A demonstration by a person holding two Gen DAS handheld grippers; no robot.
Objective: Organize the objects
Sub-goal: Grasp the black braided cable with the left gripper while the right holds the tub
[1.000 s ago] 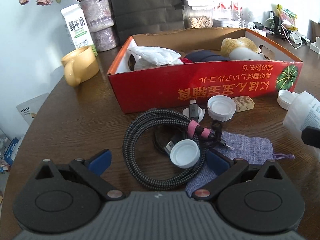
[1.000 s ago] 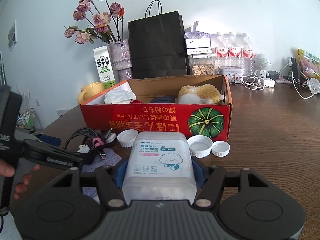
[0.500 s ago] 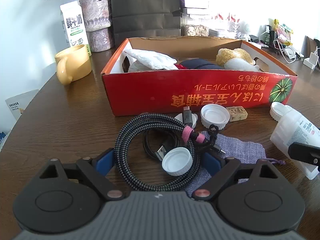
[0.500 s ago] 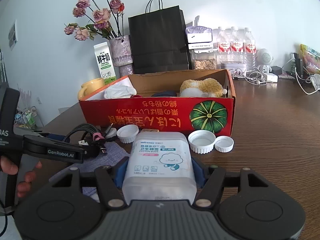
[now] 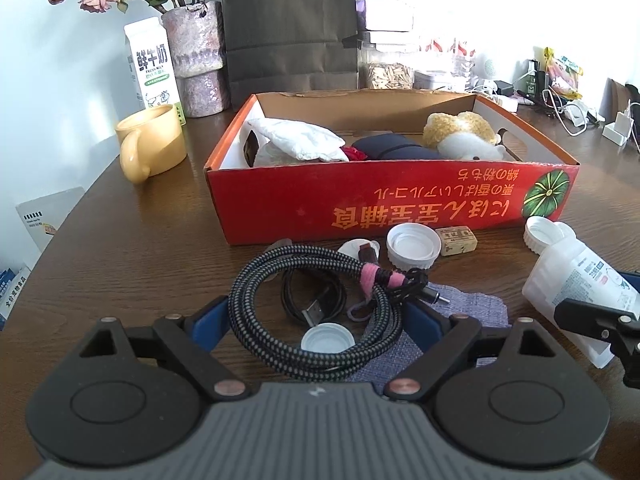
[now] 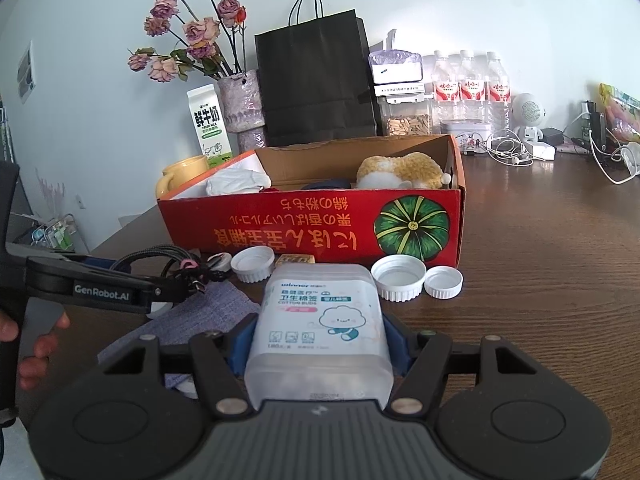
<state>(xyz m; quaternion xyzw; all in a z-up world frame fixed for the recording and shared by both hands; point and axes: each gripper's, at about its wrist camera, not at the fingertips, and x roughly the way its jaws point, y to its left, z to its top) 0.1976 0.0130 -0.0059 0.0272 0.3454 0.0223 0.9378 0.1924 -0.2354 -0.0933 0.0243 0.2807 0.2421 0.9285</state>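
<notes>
A coiled black braided cable (image 5: 246, 304) with a pink tie lies on the wooden table in front of the red cardboard box (image 5: 400, 196). My left gripper (image 5: 316, 314) straddles the coil, a blue pad against each side. A small white cap (image 5: 326, 338) lies inside the coil, which partly rests on a purple cloth pouch (image 5: 472, 308). My right gripper (image 6: 318, 340) is shut on a translucent cotton bud box (image 6: 320, 320), which also shows tilted at the right of the left wrist view (image 5: 580, 284). The left gripper's finger (image 6: 100, 292) shows at the left of the right wrist view, with a hand behind it.
A white cap (image 5: 412, 248) and a small tan block (image 5: 456, 241) lie by the red box's front wall, two more caps (image 6: 400, 280) near its right corner. A yellow mug (image 5: 152, 140), milk carton (image 5: 152, 64), vase (image 5: 196, 52) and black bag (image 5: 288, 28) stand behind. Chargers (image 6: 516, 152) clutter the back right.
My left gripper has come closer over the coil and its jaws have narrowed until the pads sit at the coil's sides. The right gripper keeps still with the cotton bud box.
</notes>
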